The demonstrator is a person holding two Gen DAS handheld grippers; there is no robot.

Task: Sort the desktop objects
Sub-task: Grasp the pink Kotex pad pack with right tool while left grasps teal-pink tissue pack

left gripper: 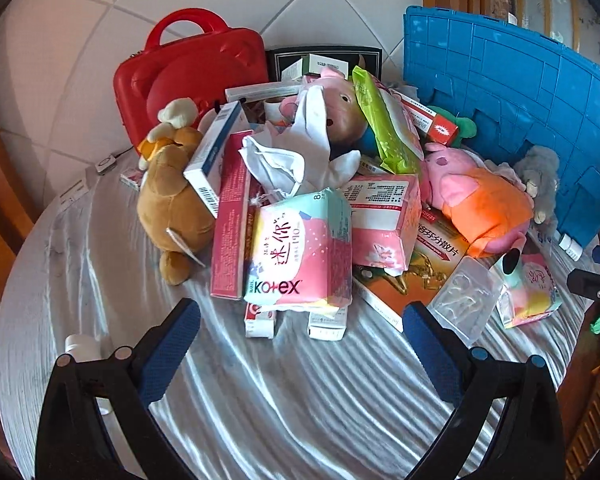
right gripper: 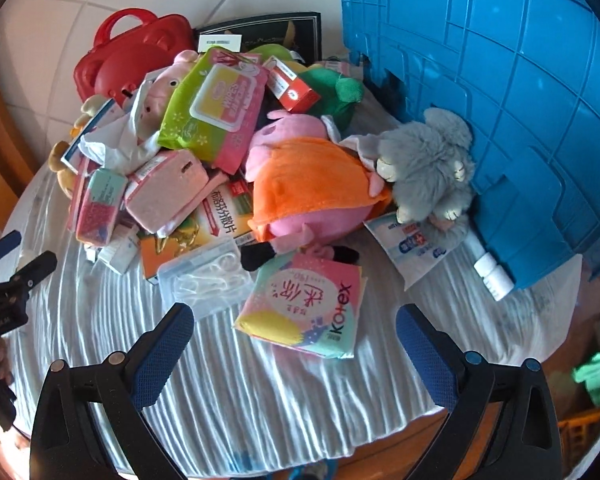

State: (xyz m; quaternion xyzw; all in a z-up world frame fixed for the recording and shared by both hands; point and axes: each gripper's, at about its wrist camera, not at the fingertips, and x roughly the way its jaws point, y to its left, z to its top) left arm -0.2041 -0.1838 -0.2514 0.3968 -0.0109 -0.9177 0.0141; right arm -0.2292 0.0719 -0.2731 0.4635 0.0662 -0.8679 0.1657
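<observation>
A heap of objects lies on a round table with a white cloth (left gripper: pixel 284 392). In the left wrist view, my left gripper (left gripper: pixel 300 316) is open and empty just in front of a pink Kotex pack (left gripper: pixel 300 248), with a brown plush bear (left gripper: pixel 172 208) to the left and a pink and orange plush pig (left gripper: pixel 476 196) to the right. In the right wrist view, my right gripper (right gripper: pixel 296 320) is open and empty in front of another Kotex pack (right gripper: pixel 304 308). A clear plastic case (right gripper: pixel 204 276), the plush pig (right gripper: pixel 304 192) and a grey plush (right gripper: pixel 428 164) lie beyond it.
A blue plastic crate (right gripper: pixel 500 100) lies tipped on its side at the right of the heap (left gripper: pixel 512 92). A red carry case (left gripper: pixel 188 76) stands at the back left. A green wipes pack (right gripper: pixel 216 108), medicine boxes, a white cloth and a small white bottle (right gripper: pixel 494 276) are mixed in.
</observation>
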